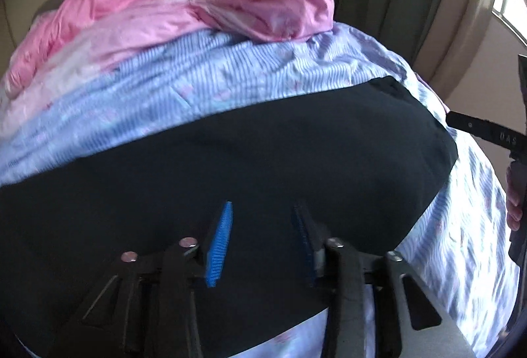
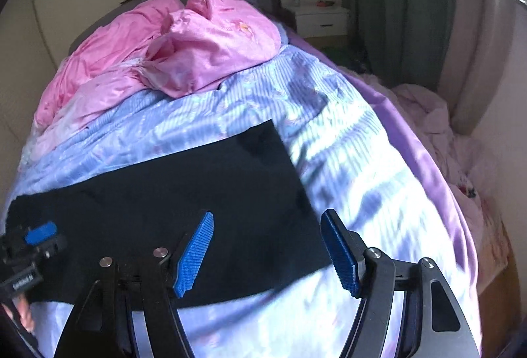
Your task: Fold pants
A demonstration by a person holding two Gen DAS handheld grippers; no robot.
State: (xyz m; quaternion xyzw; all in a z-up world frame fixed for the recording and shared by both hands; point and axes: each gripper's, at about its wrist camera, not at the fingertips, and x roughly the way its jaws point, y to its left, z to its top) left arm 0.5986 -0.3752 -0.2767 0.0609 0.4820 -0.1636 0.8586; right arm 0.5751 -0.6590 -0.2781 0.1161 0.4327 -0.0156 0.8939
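From your left wrist, the black pants [image 1: 230,160] lie flat across the striped blue bedsheet [image 1: 197,77], below the pink quilt [image 1: 164,2]. Your left gripper [image 1: 260,242] hovers over the cloth, jaws partly open, holding nothing.

From your right wrist, the right gripper [image 2: 266,252] stands wide open and empty above the pants' right edge. The fabric looks soft, light and limp, so pinch it at an edge or corner.

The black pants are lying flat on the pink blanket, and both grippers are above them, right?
Not quite. The right wrist view shows the black pants lying flat on the blue striped sheet; the pink blanket is bunched up farther back.
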